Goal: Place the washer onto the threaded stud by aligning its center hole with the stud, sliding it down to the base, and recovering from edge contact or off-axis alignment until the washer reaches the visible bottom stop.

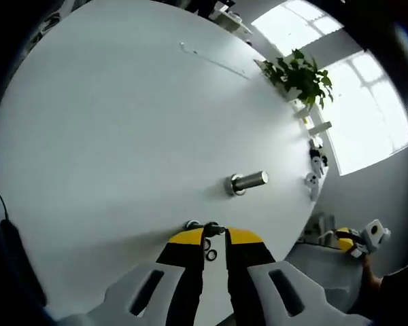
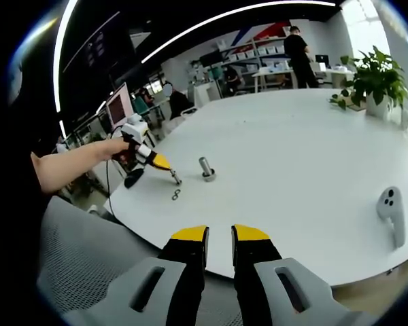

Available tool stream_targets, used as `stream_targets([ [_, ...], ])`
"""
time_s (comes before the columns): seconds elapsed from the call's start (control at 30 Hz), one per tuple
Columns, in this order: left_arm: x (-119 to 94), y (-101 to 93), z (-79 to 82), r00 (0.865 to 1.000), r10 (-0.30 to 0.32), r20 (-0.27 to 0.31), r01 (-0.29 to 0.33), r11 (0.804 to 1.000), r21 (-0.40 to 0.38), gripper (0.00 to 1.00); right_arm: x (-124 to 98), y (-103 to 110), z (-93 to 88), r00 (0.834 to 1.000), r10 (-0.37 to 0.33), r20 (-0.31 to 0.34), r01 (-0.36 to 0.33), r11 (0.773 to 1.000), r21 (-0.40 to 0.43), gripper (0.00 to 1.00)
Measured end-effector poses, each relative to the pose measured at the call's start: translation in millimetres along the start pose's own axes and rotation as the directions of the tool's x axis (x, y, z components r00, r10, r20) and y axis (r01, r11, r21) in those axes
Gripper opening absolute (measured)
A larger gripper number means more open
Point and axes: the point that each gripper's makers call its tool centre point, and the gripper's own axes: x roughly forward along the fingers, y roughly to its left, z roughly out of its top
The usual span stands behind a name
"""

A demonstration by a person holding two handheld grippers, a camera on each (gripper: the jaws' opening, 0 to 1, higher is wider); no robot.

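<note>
Pinching a washer (image 1: pixel 211 227) in nearly closed jaws, the left gripper (image 1: pixel 214 234) should centre it over the stud (image 1: pixel 248 182) at one o'clock.

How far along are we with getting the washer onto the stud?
Early. Done: the left gripper is shut on a washer at its tips. In hand: that washer sits short of the stud, which stands bare on the white table. Left: align the hole, slide it down to the base. Two spare washers lie on the table. The right gripper hangs open, off the table edge.
</note>
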Motion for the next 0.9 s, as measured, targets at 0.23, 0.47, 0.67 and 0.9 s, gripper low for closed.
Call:
stream_targets([
  [0.23, -7.4, -1.8, -3.0, 0.998, 0.007, 0.054, -0.013, 0.994, 0.109, 0.09, 0.0, -0.4, -0.4, 1.0, 0.0, -0.002, 0.0, 1.0, -0.001, 0.16],
  [0.47, -18.7, 3.8, -3.5, 0.994, 0.044, 0.095, -0.065, 0.972, 0.227, 0.07, 0.1, -0.8, -1.3, 1.0, 0.002, -0.006, -0.002, 1.0, -0.004, 0.16],
  [0.67, -23.9, -3.0, 1.3, 0.988, 0.04, 0.148, -0.094, 0.92, 0.381, 0.07, -0.1, -0.1, -1.7, 1.0, 0.003, -0.008, -0.003, 1.0, -0.006, 0.16],
  [0.9, -20.7, -11.1, -4.0, 0.988, 0.037, 0.149, -0.109, 0.853, 0.51, 0.08, -0.4, 0.4, -1.2, 1.0, 0.003, -0.005, -0.003, 1.0, -0.005, 0.16],
])
